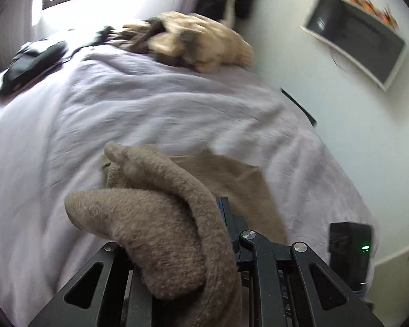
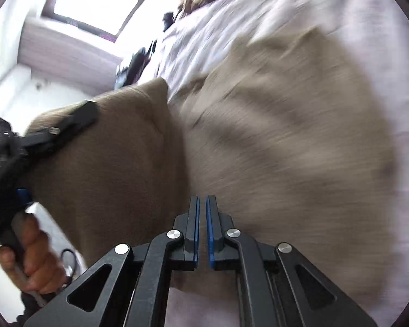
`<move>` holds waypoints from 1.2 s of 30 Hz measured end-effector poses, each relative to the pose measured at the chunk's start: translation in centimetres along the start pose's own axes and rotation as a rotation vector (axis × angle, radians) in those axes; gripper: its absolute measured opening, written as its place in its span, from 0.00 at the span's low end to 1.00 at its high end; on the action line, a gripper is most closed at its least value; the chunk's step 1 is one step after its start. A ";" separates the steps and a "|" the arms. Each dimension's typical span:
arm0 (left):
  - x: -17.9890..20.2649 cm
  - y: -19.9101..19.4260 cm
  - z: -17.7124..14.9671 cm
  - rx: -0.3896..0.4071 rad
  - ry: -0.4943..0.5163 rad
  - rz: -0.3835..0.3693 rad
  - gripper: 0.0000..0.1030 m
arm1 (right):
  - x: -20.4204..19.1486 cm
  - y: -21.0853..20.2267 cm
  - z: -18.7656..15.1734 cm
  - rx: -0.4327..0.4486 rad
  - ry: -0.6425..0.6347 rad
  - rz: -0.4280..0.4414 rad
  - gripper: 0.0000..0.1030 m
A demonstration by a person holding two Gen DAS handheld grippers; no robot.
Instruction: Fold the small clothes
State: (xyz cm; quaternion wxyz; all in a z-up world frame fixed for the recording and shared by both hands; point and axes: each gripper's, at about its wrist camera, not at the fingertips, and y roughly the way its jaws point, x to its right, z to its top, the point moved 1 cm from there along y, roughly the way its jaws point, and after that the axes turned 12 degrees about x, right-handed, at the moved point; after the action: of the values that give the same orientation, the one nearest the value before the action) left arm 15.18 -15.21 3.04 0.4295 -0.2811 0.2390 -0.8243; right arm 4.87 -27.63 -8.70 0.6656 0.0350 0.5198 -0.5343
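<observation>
Bed covered with a pale lilac sheet [image 1: 155,114], rumpled. A tan cloth [image 2: 286,125] lies on it, one part flat on the sheet, the other part lifted. Left gripper [image 1: 201,234]: jaws narrow and clamped on a thick fleecy fold of that cloth; the fold bulges up over the left finger and hides it, only the right finger with its blue pad shows. In the left wrist view the fold's long axis runs from the jaws up and leftward, ending in a rounded tip out over the sheet. In the right wrist view the left gripper [image 2: 76,122] comes in from the left edge, a hand [image 2: 32,253] on its handle, with the raised flap hanging below it and draping back to the flat part. Right gripper [image 2: 202,229]: jaws nearly together, a thin slit between the blue pads, nothing seen in them; fingers point over the flat part of the cloth. At the bed's far end, a pile of cream and brown clothes [image 1: 201,41]; dark garments [image 1: 35,60] to its left. Both views are motion-blurred.
</observation>
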 end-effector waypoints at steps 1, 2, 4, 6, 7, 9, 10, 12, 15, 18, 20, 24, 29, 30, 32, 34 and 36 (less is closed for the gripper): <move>1.4 1.2 0.0 -0.021 0.024 -0.009 0.20 | 1.0 -0.9 0.4 0.020 0.023 0.002 0.08; 3.3 2.9 -0.3 -0.049 0.064 -0.013 0.20 | 2.1 -1.7 0.6 0.033 0.046 0.006 0.08; 5.8 5.6 -1.1 -0.091 0.142 0.015 0.20 | 3.8 -2.3 0.6 0.032 0.091 0.010 0.08; 7.4 7.7 -2.2 -0.143 0.187 0.045 0.21 | 5.5 -2.5 0.3 0.022 0.147 0.016 0.08; 7.8 8.4 -2.6 -0.166 0.200 0.053 0.24 | 6.2 -2.4 0.0 0.020 0.172 0.028 0.08; 8.5 9.1 -3.3 -0.192 0.215 0.029 0.49 | 6.8 -2.5 -0.4 0.026 0.199 0.052 0.08; 8.6 8.9 -3.4 -0.188 0.213 0.004 0.54 | 7.0 -2.4 -0.2 0.029 0.202 0.064 0.08; 9.4 8.1 -3.2 -0.160 0.228 -0.030 0.60 | 7.3 -2.5 0.0 0.031 0.208 0.073 0.08; 10.0 6.7 -2.6 -0.135 0.250 -0.056 0.60 | 7.6 -2.2 -0.1 0.037 0.231 0.090 0.08; 10.1 4.7 -1.7 -0.077 0.225 -0.125 0.60 | 8.2 -2.7 0.0 0.045 0.258 0.107 0.09; 10.2 3.5 -1.2 -0.039 0.218 -0.147 0.60 | 8.5 -2.8 0.0 0.052 0.274 0.111 0.09; 9.2 0.5 -0.2 0.088 0.223 -0.091 0.92 | 9.0 -3.5 -0.3 0.068 0.304 0.127 0.10; 5.0 -0.1 -0.7 0.069 0.176 -0.007 0.92 | 10.2 -5.1 -0.9 0.107 0.374 0.163 0.17; 4.1 0.2 -1.2 0.055 0.169 0.019 0.92 | 10.3 -5.6 -0.9 0.117 0.378 0.162 0.20; 1.7 1.1 -2.1 0.012 0.137 0.080 0.92 | 10.2 -6.5 -0.7 0.136 0.358 0.147 0.25; -1.5 2.1 -3.4 -0.045 0.058 0.116 0.92 | 10.1 -7.2 -0.1 0.164 0.333 0.119 0.32; -3.9 2.7 -4.7 -0.083 -0.013 0.130 0.92 | 10.5 -8.6 0.2 0.209 0.322 0.084 0.41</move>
State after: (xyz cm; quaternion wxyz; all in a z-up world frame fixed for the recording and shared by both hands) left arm 15.37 -12.60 -3.10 0.4716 -0.2878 0.2878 -0.7823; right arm -2.58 -38.51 -11.84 0.5881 0.2106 0.5595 -0.5447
